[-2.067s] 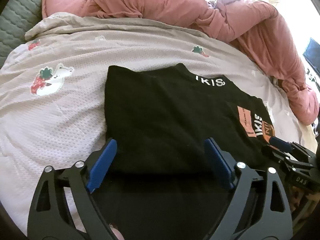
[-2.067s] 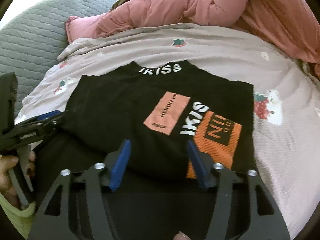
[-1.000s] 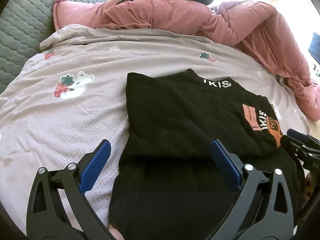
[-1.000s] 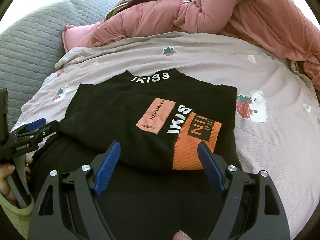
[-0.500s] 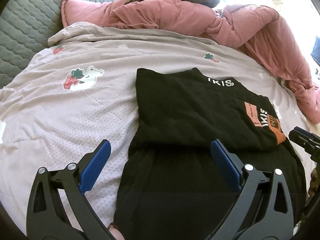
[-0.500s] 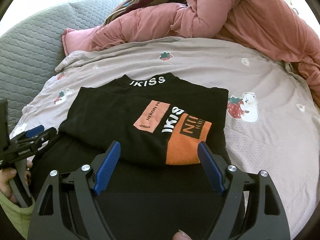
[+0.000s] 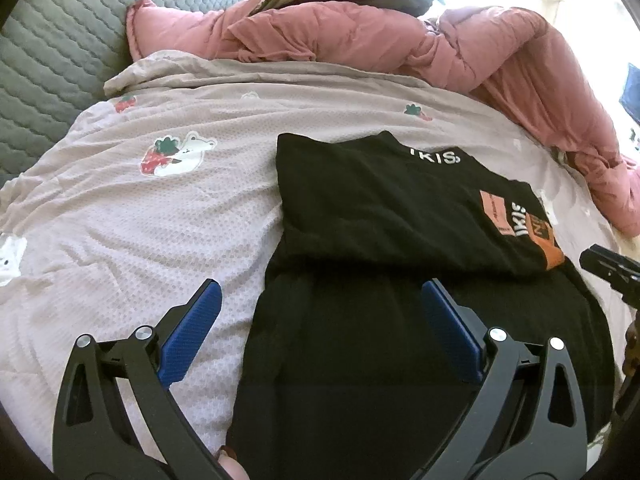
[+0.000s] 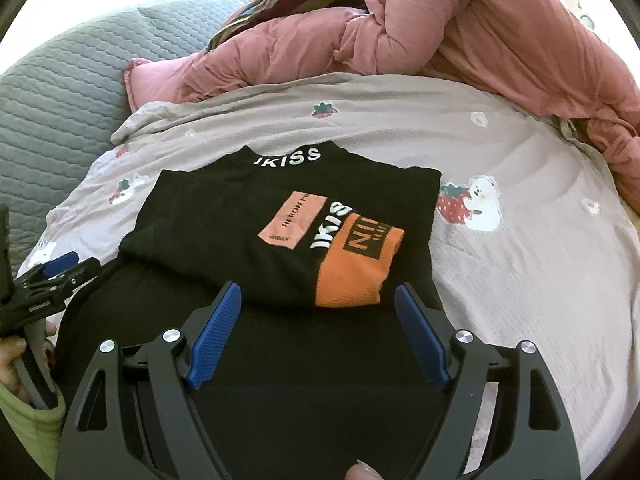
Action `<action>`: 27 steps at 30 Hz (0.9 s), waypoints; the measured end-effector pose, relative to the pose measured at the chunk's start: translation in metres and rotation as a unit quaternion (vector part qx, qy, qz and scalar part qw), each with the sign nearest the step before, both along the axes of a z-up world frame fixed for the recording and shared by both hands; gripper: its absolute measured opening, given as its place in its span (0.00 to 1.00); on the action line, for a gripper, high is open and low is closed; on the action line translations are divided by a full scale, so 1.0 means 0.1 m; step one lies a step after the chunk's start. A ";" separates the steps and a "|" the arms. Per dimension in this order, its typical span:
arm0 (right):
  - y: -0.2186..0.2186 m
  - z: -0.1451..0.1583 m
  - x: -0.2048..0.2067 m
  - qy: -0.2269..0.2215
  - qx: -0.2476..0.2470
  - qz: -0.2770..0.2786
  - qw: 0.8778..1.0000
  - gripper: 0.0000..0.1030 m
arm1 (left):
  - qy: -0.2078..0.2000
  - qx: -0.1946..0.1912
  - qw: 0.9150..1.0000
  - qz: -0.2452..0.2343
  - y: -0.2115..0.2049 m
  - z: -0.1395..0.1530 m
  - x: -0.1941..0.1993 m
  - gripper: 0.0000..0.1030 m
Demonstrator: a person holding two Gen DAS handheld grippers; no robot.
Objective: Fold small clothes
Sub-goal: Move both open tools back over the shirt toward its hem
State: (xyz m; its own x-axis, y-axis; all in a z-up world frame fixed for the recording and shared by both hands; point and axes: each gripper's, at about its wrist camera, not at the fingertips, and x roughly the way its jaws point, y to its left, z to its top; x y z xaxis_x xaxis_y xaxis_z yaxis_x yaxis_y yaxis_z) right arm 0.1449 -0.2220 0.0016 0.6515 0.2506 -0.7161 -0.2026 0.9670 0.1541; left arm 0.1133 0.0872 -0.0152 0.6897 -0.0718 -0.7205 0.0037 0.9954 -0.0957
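Above the folded black shirt (image 8: 248, 216), left tool (image 7: 320, 328) and right tool (image 8: 316, 332), both released, level, side by side

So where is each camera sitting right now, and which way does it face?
Left wrist: on the left gripper, above the black T-shirt's left edge, facing the pink duvet; jaws open; right gripper at right edge.
Right wrist: on the right gripper, over the shirt's near hem, facing the same way; jaws open; left gripper and hand at left.
Shared: T-shirt, bedsheet, duvet.
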 end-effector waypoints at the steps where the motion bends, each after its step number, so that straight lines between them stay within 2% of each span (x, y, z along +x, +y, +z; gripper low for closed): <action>1: 0.00 0.00 -0.01 0.001 -0.001 0.001 1.000 0.76 | 0.001 0.003 1.000 0.000 0.00 -0.01 -0.02 0.91; 27: -0.09 0.17 -0.39 -0.011 -0.010 0.010 1.000 0.76 | -0.001 0.008 1.000 0.028 0.39 0.15 -0.61 0.91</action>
